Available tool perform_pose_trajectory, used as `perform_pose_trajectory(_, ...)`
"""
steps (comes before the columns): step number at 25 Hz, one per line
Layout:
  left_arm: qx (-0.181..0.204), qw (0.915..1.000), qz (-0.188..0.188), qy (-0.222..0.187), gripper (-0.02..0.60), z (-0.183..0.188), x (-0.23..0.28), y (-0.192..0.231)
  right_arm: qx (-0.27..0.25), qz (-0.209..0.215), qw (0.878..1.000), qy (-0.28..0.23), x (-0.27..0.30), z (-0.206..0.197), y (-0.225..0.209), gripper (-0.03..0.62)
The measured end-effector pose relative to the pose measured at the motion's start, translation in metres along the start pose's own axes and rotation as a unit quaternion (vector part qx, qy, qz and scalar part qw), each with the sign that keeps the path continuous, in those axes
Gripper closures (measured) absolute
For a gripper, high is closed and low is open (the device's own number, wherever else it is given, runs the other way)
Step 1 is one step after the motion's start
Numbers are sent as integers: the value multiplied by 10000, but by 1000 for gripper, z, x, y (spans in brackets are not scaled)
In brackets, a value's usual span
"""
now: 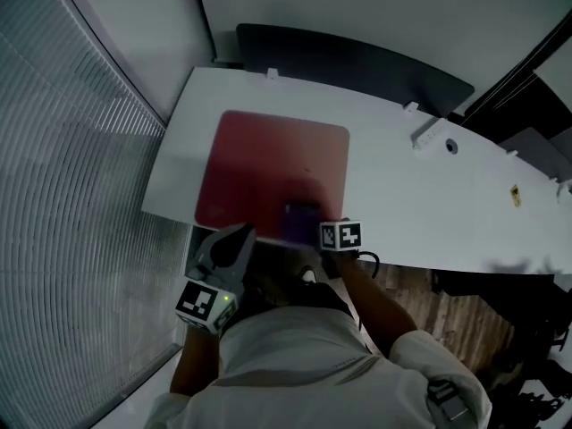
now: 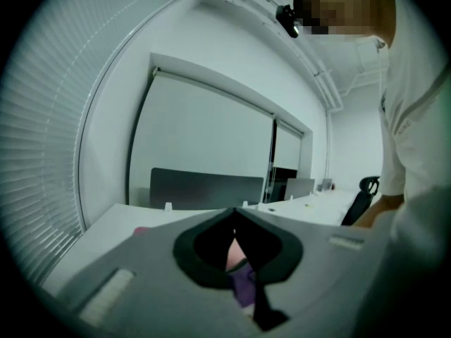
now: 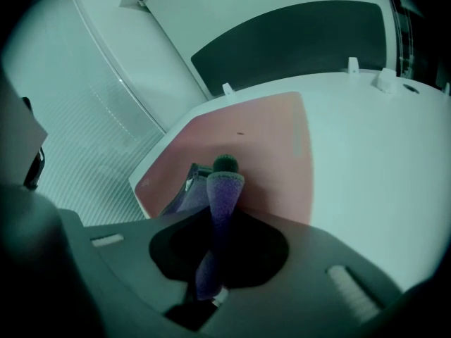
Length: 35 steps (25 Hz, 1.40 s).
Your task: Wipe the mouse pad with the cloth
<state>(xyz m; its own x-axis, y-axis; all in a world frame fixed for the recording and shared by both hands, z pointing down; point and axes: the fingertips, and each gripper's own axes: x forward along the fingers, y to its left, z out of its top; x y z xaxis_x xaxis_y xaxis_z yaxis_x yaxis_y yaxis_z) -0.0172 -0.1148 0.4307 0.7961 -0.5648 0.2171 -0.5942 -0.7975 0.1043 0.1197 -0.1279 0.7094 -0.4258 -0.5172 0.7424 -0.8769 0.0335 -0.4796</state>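
While my right gripper [image 3: 224, 177] pinches a fold of purple cloth [image 1: 301, 216] at the red mouse pad's [image 1: 268, 159] near edge, my left gripper [image 1: 238, 239] hangs closed and empty by the desk's [image 1: 429, 204] near-left corner. Cloth looks soft, light, floppy; a bunched fold holds best.

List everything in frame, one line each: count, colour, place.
Mouse pad: 1, red, desk's left end.
Cloth: 1, purple, pad's near edge.
Desk: 1, white, centre.
Divider panel: 1, dark grey, behind desk.
Blinds: 1 set, grey, left.
Office chair: 1, black, far right, left gripper view.
Shirt: 1, light, head view bottom.
Right tool: 1, grey, shut on cloth.
Left tool: 1, grey, jaws together, by desk's near edge.
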Motion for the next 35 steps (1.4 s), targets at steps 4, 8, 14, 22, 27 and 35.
perform_pose_trajectory(4, -60, 10000, -70, -32, 578, -1, 23, -29, 100, -145, 9998, -78, -29, -10, -41, 543)
perform_pose_trajectory(8, -15, 9997, -219, -134, 578, 1, 40, -50, 174, -319, 9992, -171, -53, -20, -72, 543)
perform_pose_trajectory(14, 112, 9990, -393, -190, 578, 13, 65, -72, 421, -645, 9964, -348, -91, -31, -119, 543)
perform_pose_trajectory(22, 401, 9973, -543, -294, 578, 35, 69, -69, 397, -617, 9877, -1380, -167, 8, -107, 543)
perform_pose_trajectory(27, 518, 9963, -490, -475, 580, 61, 60, -52, -170, -380, 9659, -2554, -221, 76, -50, 546)
perform_pose_trajectory(35, 1103, 9907, -351, -719, 578, 103, 36, -22, -1495, -272, 9018, -4045, -300, 173, 68, 548)
